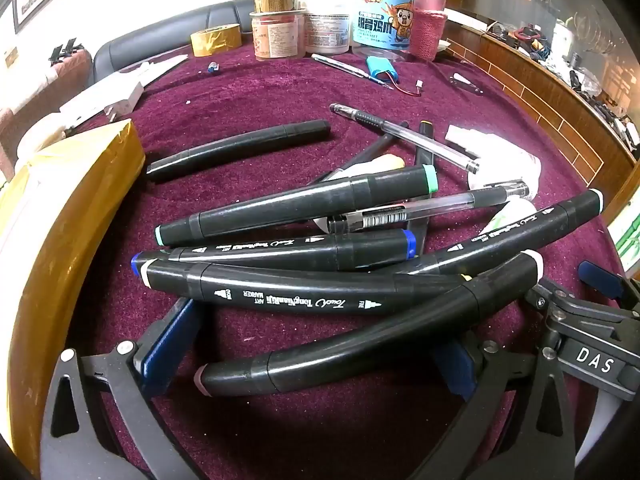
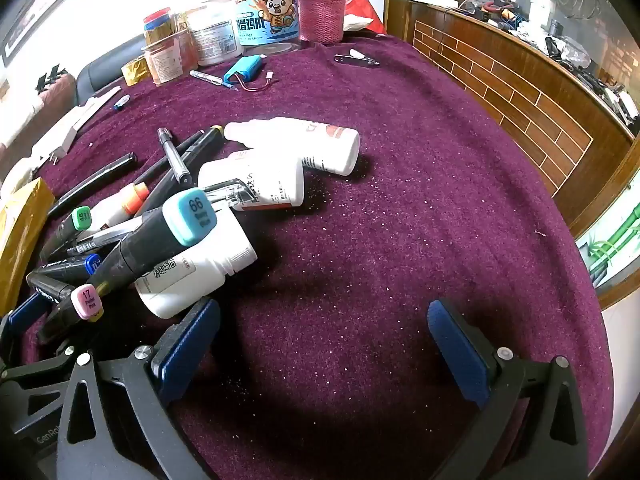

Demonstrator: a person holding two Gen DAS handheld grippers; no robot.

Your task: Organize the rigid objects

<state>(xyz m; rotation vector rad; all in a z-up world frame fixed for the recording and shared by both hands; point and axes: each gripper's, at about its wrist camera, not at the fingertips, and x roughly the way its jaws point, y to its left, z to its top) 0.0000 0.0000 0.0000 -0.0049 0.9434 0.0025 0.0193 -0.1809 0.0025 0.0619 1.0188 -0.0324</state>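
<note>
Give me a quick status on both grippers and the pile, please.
Left gripper open, straddling pink-capped marker. Right gripper open, over bare cloth. Markers, pens, white bottles heaped, unsorted.

Purple velvet surface [image 2: 400, 200], cluttered.
On it lie black markers [image 1: 280, 208], white bottles [image 2: 320, 148], a blue battery pack [image 2: 242, 70] and jars [image 2: 212, 36] at the far edge.

cloth [image 2: 400, 200]: deep purple, speckled | markers [image 1: 288, 292]: black, white lettering | marker caps [image 2: 191, 216]: turquoise, green, pink, blue | bottles [image 2: 332, 148]: white | cozy [image 2: 322, 14]: pink knit | tape roll [image 1: 215, 42]: gold | gripper pads [image 2: 456, 352]: blue
</note>
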